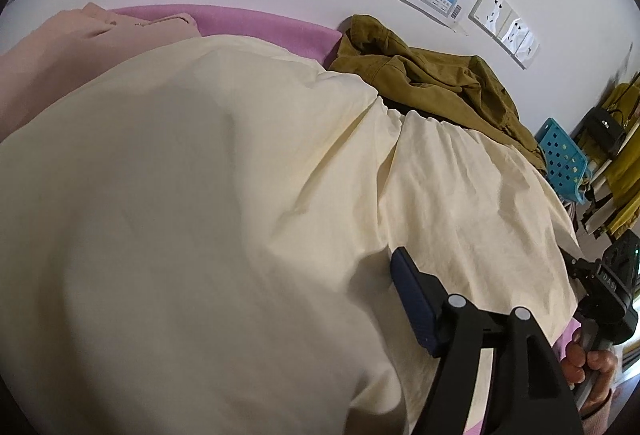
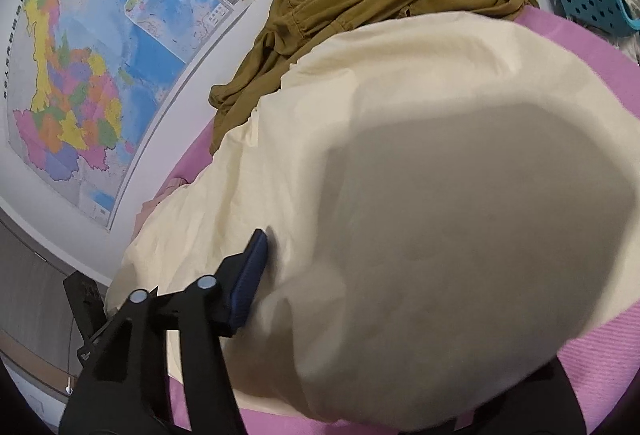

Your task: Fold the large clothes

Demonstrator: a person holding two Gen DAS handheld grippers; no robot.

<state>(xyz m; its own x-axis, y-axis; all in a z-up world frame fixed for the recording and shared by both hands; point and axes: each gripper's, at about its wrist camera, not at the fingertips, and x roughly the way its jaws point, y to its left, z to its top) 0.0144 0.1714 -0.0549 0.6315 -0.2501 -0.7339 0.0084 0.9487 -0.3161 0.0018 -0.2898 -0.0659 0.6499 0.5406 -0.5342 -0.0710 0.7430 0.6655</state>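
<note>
- The cream garment [image 1: 200,195] lies spread over the pink cover [image 1: 260,23], with a big fold of it billowed up close to both my cameras. On each side it hides one finger, so I cannot tell whether either pair is pinching cloth or just standing apart beside it.
- Only one blue pad of my left fingers [image 1: 410,299] shows, lying against the cloth. If the hidden one has no cloth under it, that edge would drop as soon as I lift.
- My right fingers [image 2: 250,271] show the same way: one pad against the cloth, the other out of sight. A grip on a single layer where I need two would pull the fold crooked.
- The olive jacket [image 1: 432,75] touches the far edge of the cream garment. Sweeping the fold that way could catch it and drag it along.
- The peach garment [image 1: 80,43] sits just beside the other corner and could get tucked in by mistake.
- With this much cloth in front of me I judge the edges blind, so they may not line up.
- The blue basket [image 1: 560,155] is near my right hand [image 1: 588,363]; a wide swing could knock it.
</note>
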